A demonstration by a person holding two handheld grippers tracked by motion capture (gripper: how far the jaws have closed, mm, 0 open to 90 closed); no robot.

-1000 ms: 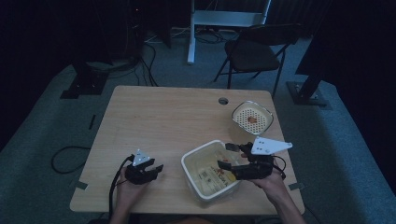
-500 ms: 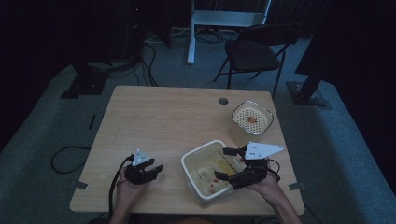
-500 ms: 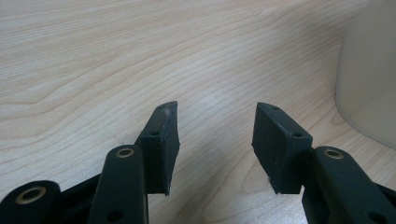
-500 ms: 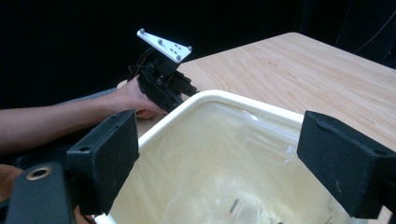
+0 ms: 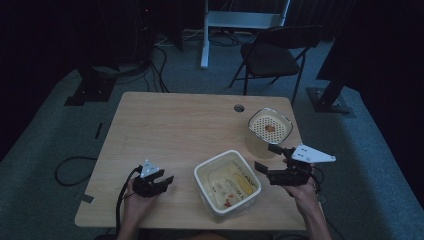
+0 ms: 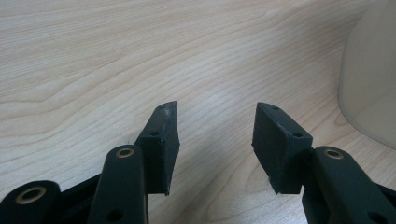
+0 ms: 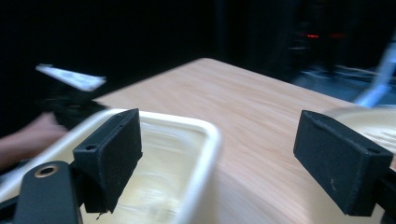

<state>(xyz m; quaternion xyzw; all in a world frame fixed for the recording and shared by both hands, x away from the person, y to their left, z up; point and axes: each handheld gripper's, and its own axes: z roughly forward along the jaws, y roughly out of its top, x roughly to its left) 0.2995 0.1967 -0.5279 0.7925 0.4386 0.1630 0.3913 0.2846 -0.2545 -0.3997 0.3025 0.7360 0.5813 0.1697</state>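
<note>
Right gripper, jaws newly opened wide and empty, stood beside the tub; a careless sweep risked tipping it.

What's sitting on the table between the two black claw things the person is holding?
Between the left gripper and the right gripper stands the white square tub, with food scraps inside. The high view shows it; both grippers are open and hold nothing.

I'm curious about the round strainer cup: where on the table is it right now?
In the high view the strainer cup stands near the table's far right corner, beyond the right gripper and the square tub.
</note>
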